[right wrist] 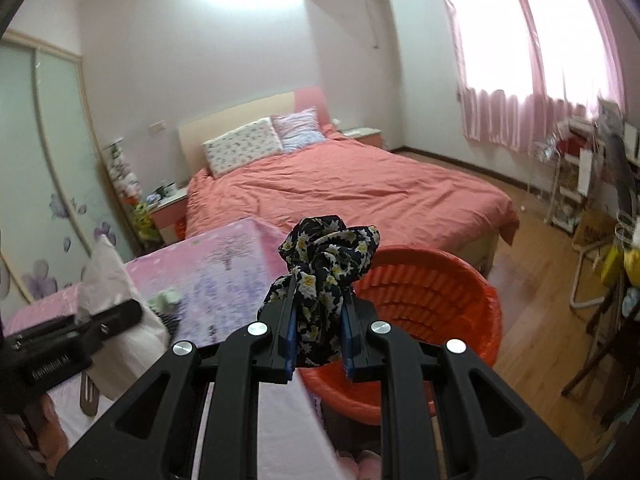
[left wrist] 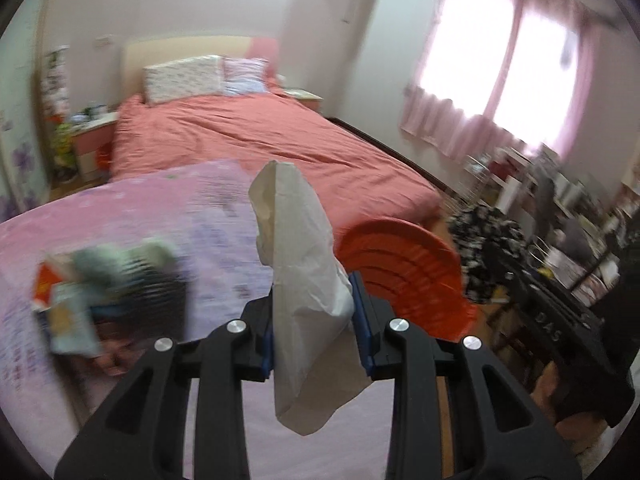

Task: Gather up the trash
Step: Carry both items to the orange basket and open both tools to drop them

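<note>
Left tongs [left wrist: 318,330] clamp paper bag [left wrist: 304,280]; right tongs [right wrist: 320,338] clamp floral cloth [right wrist: 324,268].

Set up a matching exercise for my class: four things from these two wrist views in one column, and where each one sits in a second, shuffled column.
Things
1. crumpled white paper
2. floral cloth
3. orange basin
4. floral pillow

Places
A. on the floor beside the pink-covered table
B. at the head of the bed
C. clamped in the left hand-held gripper
D. clamped in the right hand-held gripper

Pairs: 1-C, 2-D, 3-A, 4-B
</note>
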Available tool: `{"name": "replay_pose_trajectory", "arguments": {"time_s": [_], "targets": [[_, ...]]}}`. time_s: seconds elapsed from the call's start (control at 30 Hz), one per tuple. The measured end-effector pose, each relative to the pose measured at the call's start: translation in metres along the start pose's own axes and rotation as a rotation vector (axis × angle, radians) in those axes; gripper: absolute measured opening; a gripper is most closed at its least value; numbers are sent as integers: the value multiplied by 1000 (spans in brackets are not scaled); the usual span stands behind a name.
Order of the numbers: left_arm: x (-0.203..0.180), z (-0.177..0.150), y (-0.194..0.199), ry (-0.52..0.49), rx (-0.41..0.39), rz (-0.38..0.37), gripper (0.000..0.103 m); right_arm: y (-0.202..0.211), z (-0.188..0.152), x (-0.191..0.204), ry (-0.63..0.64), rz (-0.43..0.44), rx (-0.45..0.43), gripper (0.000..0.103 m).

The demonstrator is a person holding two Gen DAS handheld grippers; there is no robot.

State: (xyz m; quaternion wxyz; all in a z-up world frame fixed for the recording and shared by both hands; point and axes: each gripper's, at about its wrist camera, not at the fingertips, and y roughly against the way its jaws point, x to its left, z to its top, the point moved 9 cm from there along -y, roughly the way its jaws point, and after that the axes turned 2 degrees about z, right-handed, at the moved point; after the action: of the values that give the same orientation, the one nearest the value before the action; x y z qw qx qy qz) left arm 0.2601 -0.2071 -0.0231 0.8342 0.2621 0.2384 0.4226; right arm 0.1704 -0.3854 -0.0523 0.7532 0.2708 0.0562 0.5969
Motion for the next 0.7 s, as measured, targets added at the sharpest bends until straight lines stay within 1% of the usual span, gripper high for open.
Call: {"name": "replay_pose_trajectory", "arguments": {"time_s": [0.1, 0.2, 0.33, 0.4, 0.43, 0.47, 0.5, 0.53, 0.57, 0.6, 0.7], "targets": [[-38, 3, -36, -49, 38, -49, 32, -13, -1, -20, -46, -9, 13, 17], [-60, 3, -67, -81, 74, -84, 32, -23, 1, -39, -75, -14, 15, 17], [-74, 4, -102, -109, 110, -114, 32, -35, 3, -60, -131, -8, 21, 17], [-79, 5, -118, -113, 124, -122, 35, -41, 3, -71, -165, -5, 25, 17], [-78, 4, -124, -114, 129, -121, 36, -42, 2, -70, -176, -3, 27, 18], [-78, 5, -133, -113, 136, -115, 41, -47, 1, -73, -191, 3, 32, 21], [-77, 5, -142, -110, 147, -111, 50, -48, 2, -74, -198, 5, 35, 25], [-77, 3, -146, -108, 152, -105, 54, -50, 1, -76, -206, 4, 37, 26], [-75, 2, -150, -105, 157, -92, 59, -54, -1, -78, -211, -2, 41, 33], [-74, 3, -153, -104, 161, -87, 60, -55, -3, -79, -213, -7, 44, 39], [-64, -1, -160, -95, 176, -61, 62, -56, -4, -84, -213, -22, 51, 45]]}}
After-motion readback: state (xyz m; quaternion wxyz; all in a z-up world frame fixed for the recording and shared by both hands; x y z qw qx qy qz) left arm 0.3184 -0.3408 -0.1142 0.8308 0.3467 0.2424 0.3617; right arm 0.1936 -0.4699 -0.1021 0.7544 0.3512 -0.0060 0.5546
